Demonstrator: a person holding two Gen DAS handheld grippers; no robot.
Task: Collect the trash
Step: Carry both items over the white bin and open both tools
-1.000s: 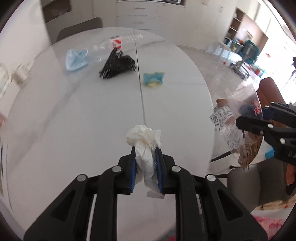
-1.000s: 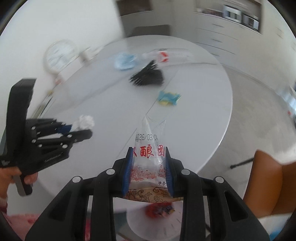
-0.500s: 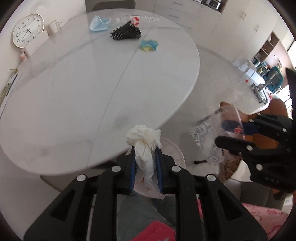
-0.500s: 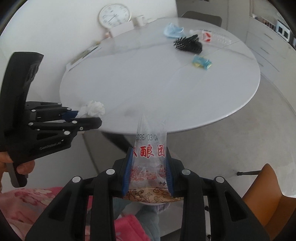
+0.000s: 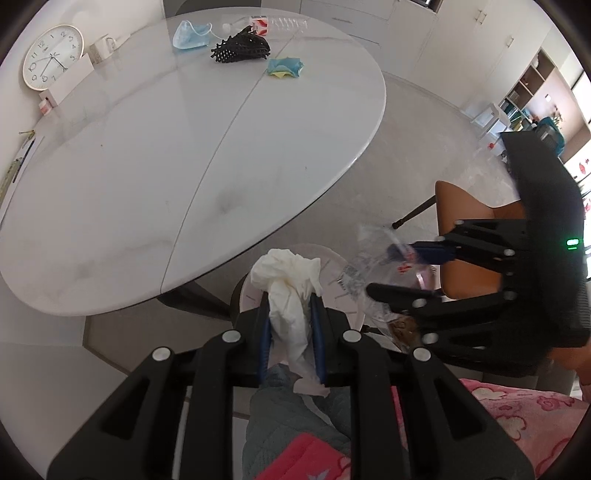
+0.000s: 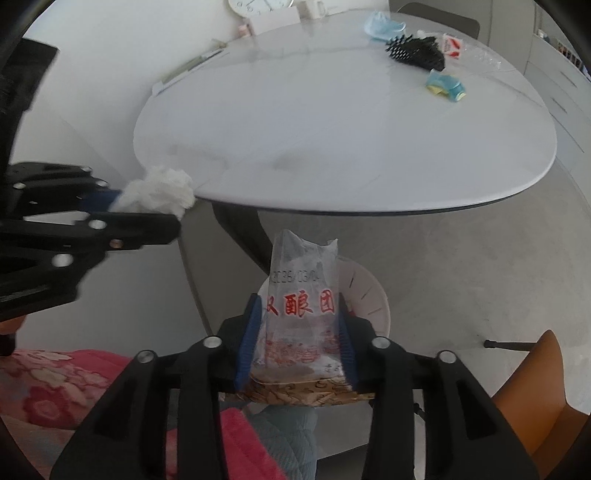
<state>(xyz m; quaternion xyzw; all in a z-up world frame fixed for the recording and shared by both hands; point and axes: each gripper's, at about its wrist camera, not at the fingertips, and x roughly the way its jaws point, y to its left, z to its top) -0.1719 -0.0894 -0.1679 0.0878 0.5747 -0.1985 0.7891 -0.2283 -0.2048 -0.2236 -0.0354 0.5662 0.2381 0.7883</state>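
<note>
Left gripper: your left gripper (image 5: 290, 325) is clamped on a crumpled white tissue (image 5: 286, 280), which bulges out past the fingertips and trails a loose tail below the pads.
Right gripper: your right gripper (image 6: 297, 343) is pinched onto a clear snack bag (image 6: 301, 306) with red characters; its top stands up between the fingers and its brown bottom hangs under them.
Where you hold them: both grippers sit off the near edge of the white table (image 5: 184, 155), out over the floor, and near each other. In the left view the right gripper and its bag are just to the right of the tissue.
Bin: a pale round bin (image 6: 369, 295) stands on the floor beside the table's dark pedestal, directly behind both held items; you can see only part of its rim.
Table edge: the rounded rim runs across just beyond your fingertips, with open grey floor to the right of it.
Chair: an orange chair (image 5: 472, 236) stands at your right, close behind the right gripper.
Still on the table: at the far end lie a blue face mask (image 5: 190, 34), a black spiky brush (image 5: 240, 50), a clear plastic bottle (image 5: 275, 24) and a blue-and-yellow wrapper (image 5: 284, 68), grouped near one another. The broad near half gives you bare surface.
Far-left side: a wall clock (image 5: 51, 57) leans against the wall.
</note>
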